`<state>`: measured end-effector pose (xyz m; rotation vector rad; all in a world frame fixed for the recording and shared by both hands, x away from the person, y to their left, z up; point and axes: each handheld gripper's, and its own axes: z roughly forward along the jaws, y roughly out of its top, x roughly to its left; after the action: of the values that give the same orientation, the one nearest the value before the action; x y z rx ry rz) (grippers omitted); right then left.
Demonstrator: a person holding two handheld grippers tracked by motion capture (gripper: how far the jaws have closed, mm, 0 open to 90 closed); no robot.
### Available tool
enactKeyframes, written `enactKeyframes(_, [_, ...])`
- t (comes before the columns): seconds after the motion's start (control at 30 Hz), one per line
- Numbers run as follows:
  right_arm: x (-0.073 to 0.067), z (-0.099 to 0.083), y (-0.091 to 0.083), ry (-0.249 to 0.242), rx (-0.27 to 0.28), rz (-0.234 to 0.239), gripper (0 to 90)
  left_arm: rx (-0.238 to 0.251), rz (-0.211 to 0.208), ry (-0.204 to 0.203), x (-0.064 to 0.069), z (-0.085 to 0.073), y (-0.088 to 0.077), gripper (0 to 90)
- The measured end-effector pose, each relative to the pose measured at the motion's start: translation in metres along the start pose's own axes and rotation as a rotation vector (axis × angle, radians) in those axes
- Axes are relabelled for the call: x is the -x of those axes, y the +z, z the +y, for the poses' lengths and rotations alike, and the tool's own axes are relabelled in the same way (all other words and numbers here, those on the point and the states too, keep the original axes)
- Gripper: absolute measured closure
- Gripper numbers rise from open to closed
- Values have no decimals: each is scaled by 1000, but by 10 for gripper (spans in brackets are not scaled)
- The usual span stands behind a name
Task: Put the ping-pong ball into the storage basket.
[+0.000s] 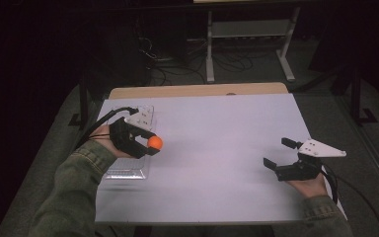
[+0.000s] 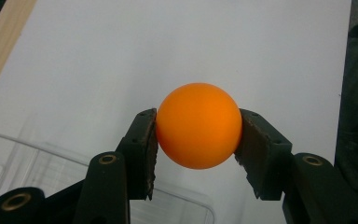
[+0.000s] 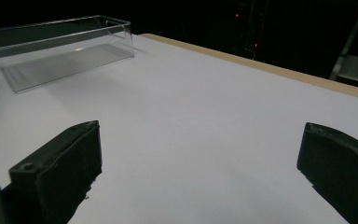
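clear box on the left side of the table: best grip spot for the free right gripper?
Probably one long wall of the clear box, pinched over its rim from above. The box is open-topped with thin upright walls, and looks too wide to span. The right gripper is open with nothing between its jaws.

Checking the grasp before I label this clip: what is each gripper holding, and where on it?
The left gripper holds the orange ball, its jaws pressing on opposite sides at the middle. The right gripper stands open, holding nothing.
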<state>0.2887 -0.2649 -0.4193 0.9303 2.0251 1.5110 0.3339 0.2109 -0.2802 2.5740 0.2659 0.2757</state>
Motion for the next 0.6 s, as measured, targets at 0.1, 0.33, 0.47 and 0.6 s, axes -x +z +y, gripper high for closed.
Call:
enactKeyframes(0.1, [0, 0, 0, -1, 0, -1, 0, -7, 11, -9, -3, -2, -5, 502])
enactKeyframes(0.33, [0, 0, 1, -2, -3, -3, 0, -30, 27, -28, -8, -6, -13, 502])
enactKeyframes(0.47, [1, 0, 1, -2, -3, -4, 0, -37, 32, -37, -10, -8, -16, 502])
enactKeyframes(0.6, [0, 0, 1, -2, -3, -4, 0, -45, 39, -45, -13, -11, -19, 502])
